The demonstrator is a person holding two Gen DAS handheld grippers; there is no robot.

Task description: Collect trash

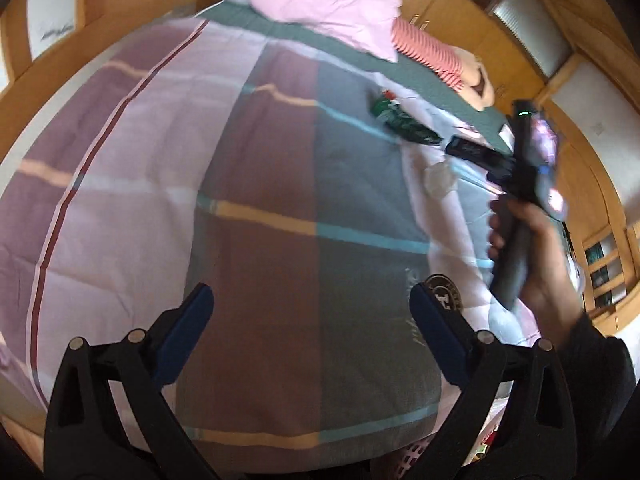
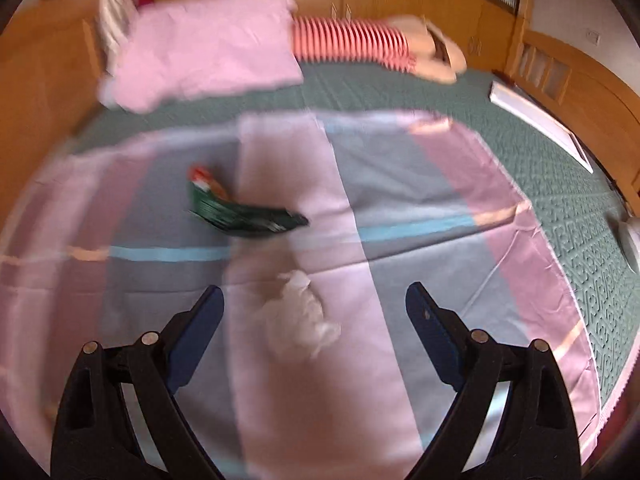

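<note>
A crumpled green snack wrapper [image 2: 240,212] [image 1: 404,122] lies on the patchwork quilt [image 2: 400,280]. Closer to me, a scrunched whitish piece of plastic or tissue [image 2: 300,316] [image 1: 440,178] rests on a pink patch. My right gripper [image 2: 314,300] hangs open just above and in front of this scrap, its blue pads empty. In the left wrist view a person's hand [image 1: 536,256] holds that gripper over the scrap. My left gripper [image 1: 312,300] stands open over bare quilt with nothing between its fingers. A round dark disc [image 1: 444,296] shows behind its right finger.
A pink pillow [image 2: 208,52] and a red-striped plush toy [image 2: 360,40] lie at the head of the bed on a green bedcover [image 2: 580,200]. Wooden cabinets [image 1: 460,20] ring the bed. A white flat object [image 2: 540,120] sits at the right edge. A pink basket [image 1: 412,452] shows below the bed's foot.
</note>
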